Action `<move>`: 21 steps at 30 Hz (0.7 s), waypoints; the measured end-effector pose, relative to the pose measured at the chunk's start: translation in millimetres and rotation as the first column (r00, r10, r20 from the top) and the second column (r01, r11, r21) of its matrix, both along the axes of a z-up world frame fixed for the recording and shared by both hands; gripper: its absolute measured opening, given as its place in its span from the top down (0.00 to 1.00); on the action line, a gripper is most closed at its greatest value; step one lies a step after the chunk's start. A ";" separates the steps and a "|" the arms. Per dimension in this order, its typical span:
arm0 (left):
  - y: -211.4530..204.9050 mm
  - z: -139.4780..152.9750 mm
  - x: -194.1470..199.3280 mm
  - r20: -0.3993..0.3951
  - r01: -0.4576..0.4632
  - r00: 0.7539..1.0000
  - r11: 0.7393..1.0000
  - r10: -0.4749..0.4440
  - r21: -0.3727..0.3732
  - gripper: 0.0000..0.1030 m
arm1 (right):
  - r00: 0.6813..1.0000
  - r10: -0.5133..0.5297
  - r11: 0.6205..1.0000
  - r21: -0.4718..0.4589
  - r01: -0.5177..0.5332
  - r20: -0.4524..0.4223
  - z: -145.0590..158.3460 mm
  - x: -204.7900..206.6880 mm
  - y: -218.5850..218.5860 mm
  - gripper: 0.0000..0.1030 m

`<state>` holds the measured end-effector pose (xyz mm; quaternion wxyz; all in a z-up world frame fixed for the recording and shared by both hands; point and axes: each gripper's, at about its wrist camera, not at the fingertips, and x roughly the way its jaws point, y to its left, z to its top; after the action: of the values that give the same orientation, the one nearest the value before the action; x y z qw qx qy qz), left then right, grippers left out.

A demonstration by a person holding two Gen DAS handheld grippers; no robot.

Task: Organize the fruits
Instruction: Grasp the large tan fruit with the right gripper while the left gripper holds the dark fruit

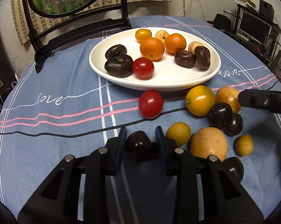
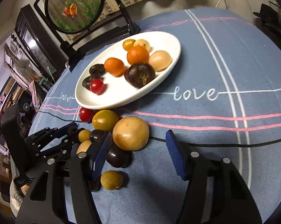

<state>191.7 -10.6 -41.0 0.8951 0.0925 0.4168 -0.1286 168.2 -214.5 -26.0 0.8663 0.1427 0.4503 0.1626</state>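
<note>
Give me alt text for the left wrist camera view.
The left gripper is shut on a dark chestnut on a blue tablecloth. Beyond it, a white plate holds tangerines, chestnuts and a cherry tomato; more loose fruit lies to the right.

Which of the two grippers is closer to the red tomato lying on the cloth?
Left. The left gripper sits just below the tomato, closed on a dark fruit. The right gripper is farther off, beyond the fruit pile.

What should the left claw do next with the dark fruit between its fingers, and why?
Probably lift it slightly, then carry it toward the white plate. The left claw appears shut on the dark fruit, which seems to rest on the tablecloth, and similar dark fruits already lie on that plate.
</note>
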 end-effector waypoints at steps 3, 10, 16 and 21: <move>-0.8 -0.4 -0.4 0.003 0.000 1.000 1.000 0.000 0.005 0.68 | 1.000 0.007 1.000 -0.007 -0.007 -0.012 -4.7 2.7 4.4 0.44; 3.5 0.2 0.5 -0.011 -0.003 1.000 1.000 0.003 -0.027 0.68 | 0.999 0.039 0.999 -0.024 -0.039 -0.010 -11.2 5.8 15.0 0.56; 10.5 5.6 -2.5 0.007 -0.028 1.000 0.998 0.028 -0.050 0.69 | 1.000 0.029 0.999 -0.016 -0.029 -0.007 -8.7 4.9 9.8 0.57; 19.2 33.7 -20.7 0.116 -0.057 0.991 0.995 0.067 -0.083 0.69 | 0.999 -0.011 1.000 0.000 0.011 0.051 7.3 -2.4 -1.3 0.57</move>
<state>171.0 8.6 -7.2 0.9249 0.0513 0.3600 -0.1114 165.8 -215.9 -18.7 0.8783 0.1409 0.4274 0.1612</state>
